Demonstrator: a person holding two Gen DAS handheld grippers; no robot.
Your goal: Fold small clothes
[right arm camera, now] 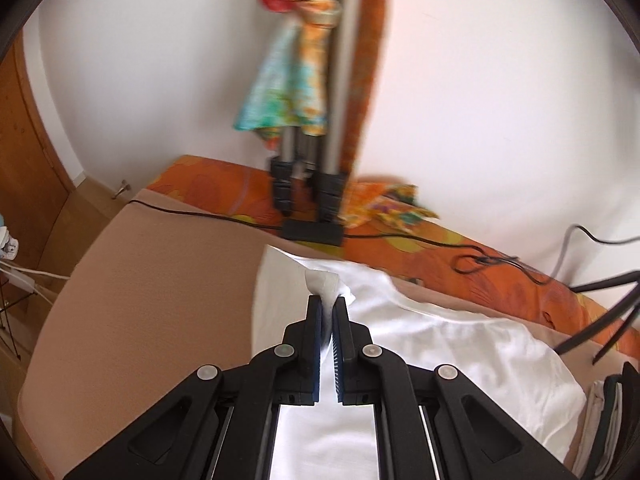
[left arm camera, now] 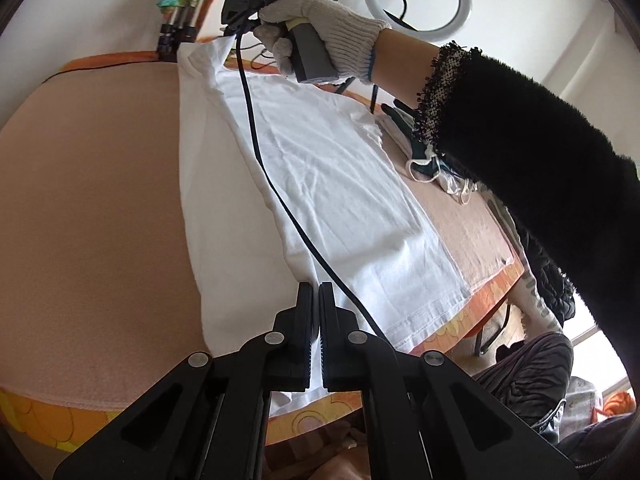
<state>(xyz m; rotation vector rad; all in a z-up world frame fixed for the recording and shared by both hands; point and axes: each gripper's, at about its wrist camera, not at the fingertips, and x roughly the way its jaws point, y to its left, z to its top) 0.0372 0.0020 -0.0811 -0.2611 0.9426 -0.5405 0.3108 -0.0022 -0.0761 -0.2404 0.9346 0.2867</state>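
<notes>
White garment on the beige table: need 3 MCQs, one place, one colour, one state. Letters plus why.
1. Where is the right gripper holding the white cotton garment?
A. At its far end, near the black stand base
B. At its near hem
C. Nowhere on it

2. What colour is the knitted glove on the hand with the right gripper?
A. Black
B. Off-white
C. Orange

3. How is the left gripper set?
A. Wide open above the cloth
B. Shut on white fabric
C. Shut on the black cable

Answers:
1 A: a bunched tuft of fabric pokes past its fingers close to the black stand base.
2 B: the left wrist view shows a pale knit glove with a blue cuff edge.
3 B: white cloth fills the narrow slit between its fingers; the black cable passes beside them.
</notes>
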